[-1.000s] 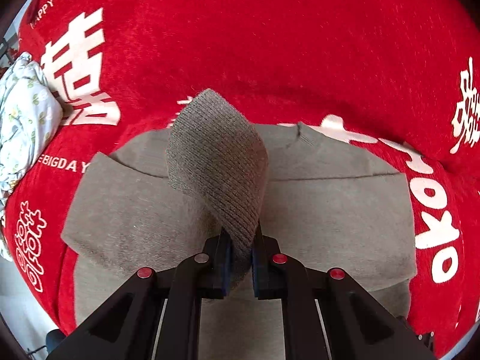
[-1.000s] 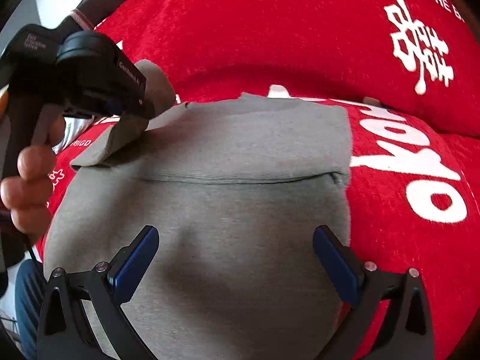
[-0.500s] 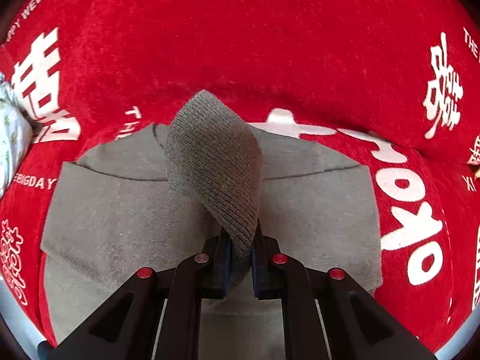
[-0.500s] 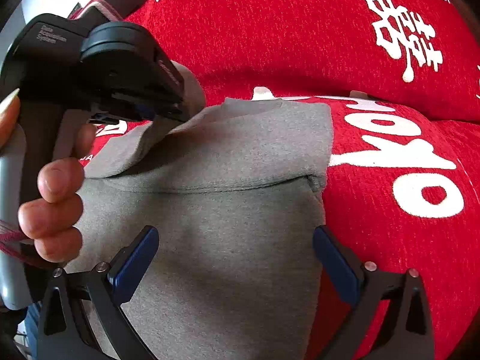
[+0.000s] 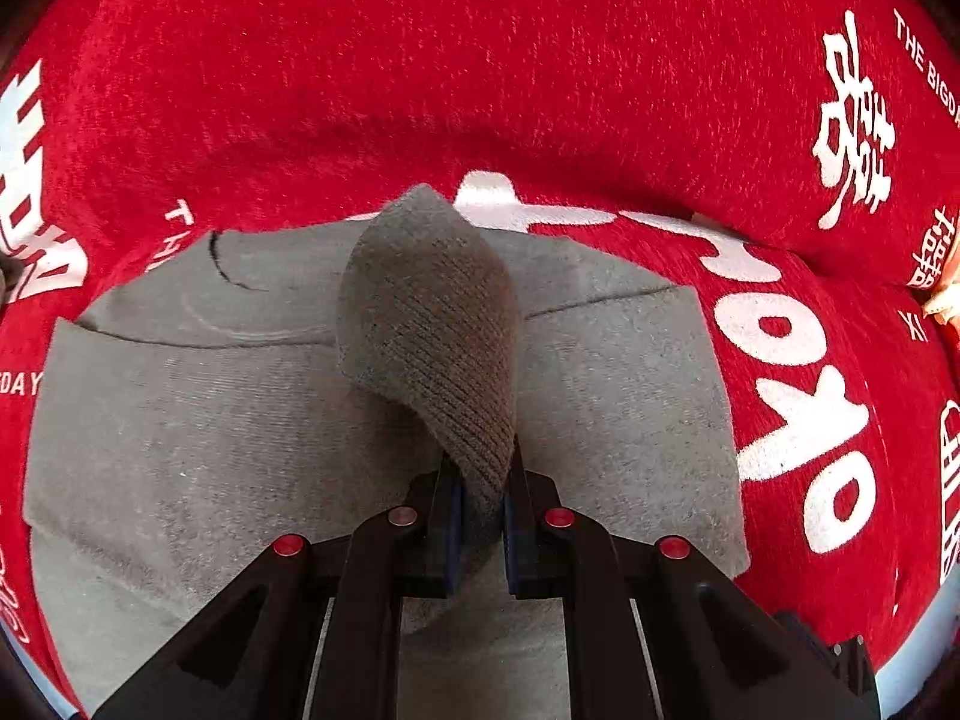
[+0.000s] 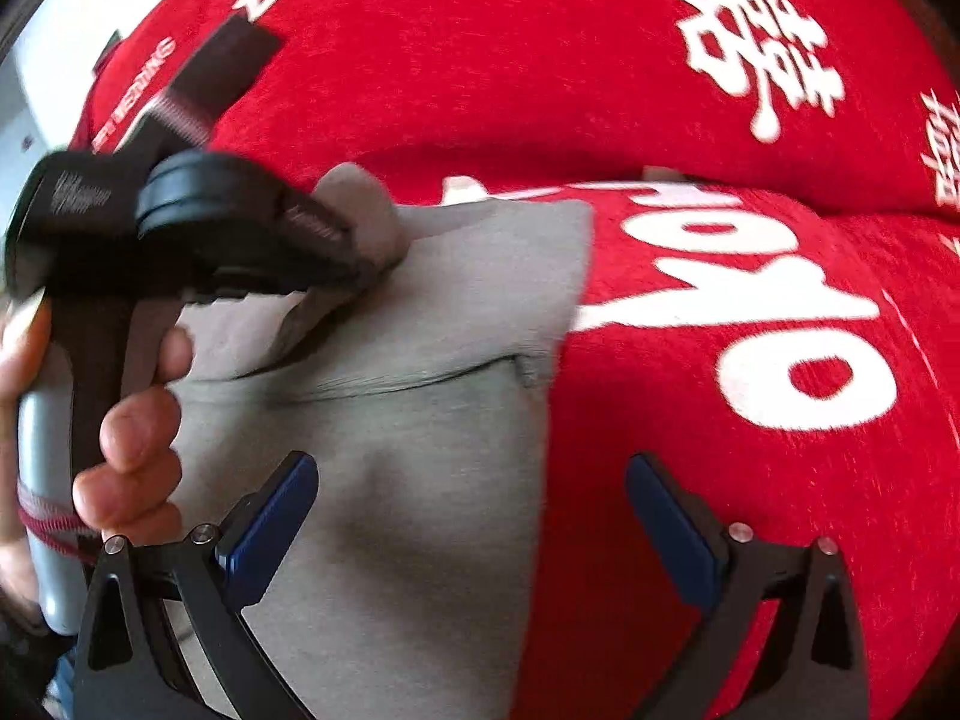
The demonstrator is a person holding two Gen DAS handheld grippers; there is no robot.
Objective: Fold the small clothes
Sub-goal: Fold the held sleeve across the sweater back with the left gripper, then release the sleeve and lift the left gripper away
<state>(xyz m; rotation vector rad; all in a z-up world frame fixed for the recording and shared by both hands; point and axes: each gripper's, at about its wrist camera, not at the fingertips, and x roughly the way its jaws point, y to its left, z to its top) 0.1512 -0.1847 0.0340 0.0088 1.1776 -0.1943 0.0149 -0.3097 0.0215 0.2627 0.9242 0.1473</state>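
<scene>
Left gripper [image 5: 480,516] clamped on ribbed cuff [image 5: 432,336] of grey sweater [image 5: 198,420] (cuff lifted above the body). Right gripper [image 6: 474,522] wide, empty, over sweater's edge. Sweater lies on red blanket [image 5: 480,72].

Grey knit sweater [image 5: 198,420] lies flat on red fabric, its ribbed sleeve cuff [image 5: 432,324] lifted above the body

sweater [image 5: 252,420]: plain grey-brown, fine-ribbed knit on the raised cuff [image 5: 432,324]
blanket [image 5: 480,72]: bright red, white printed characters and letters
left tool [image 5: 480,516]: black, red rivets, blue pads
right tool [image 6: 474,516]: black frame, dark blue pads [image 6: 270,528], silver rivets
</scene>
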